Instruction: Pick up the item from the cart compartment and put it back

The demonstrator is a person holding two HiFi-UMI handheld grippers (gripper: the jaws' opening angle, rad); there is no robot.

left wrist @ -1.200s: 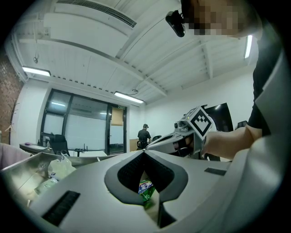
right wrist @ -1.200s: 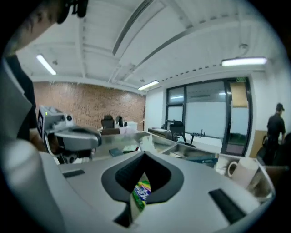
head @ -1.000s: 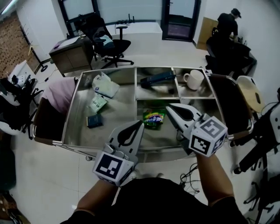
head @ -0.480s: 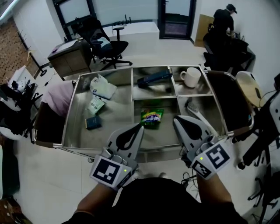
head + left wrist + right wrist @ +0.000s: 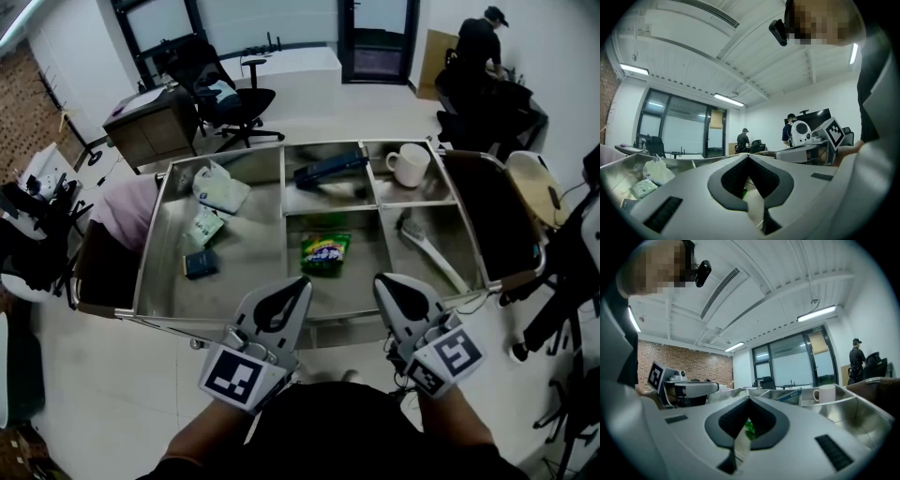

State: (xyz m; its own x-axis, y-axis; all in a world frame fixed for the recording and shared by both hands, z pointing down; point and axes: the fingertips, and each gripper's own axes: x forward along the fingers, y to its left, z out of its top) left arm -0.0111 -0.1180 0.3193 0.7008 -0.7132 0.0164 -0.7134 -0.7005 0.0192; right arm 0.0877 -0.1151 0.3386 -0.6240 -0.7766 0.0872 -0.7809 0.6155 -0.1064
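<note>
A steel cart [image 5: 178, 322] with several compartments stands in front of me. A green packet [image 5: 325, 251] lies in the middle front compartment, and its green shows through the jaw gap [image 5: 749, 427] in the right gripper view. My left gripper [image 5: 301, 282] hovers over the cart's near rim, shut and holding nothing. My right gripper [image 5: 380, 278] is beside it at the near rim, also shut and holding nothing. Both point level toward the cart. In the left gripper view the jaw tips [image 5: 749, 155] meet; in the right gripper view the tips [image 5: 749, 398] meet too.
The large left bin holds a white bag [image 5: 221, 188], a pale pack [image 5: 204, 225] and a dark wallet-like item [image 5: 200, 263]. A dark blue box [image 5: 328, 169], a white mug [image 5: 411, 164] and a long pale tool [image 5: 429, 248] fill other compartments. Office chair [image 5: 220, 84] and a person [image 5: 483, 42] are beyond.
My right gripper has drawn back from over the right front compartment to the cart's near rim and dropped slightly. The left gripper has stayed put.
</note>
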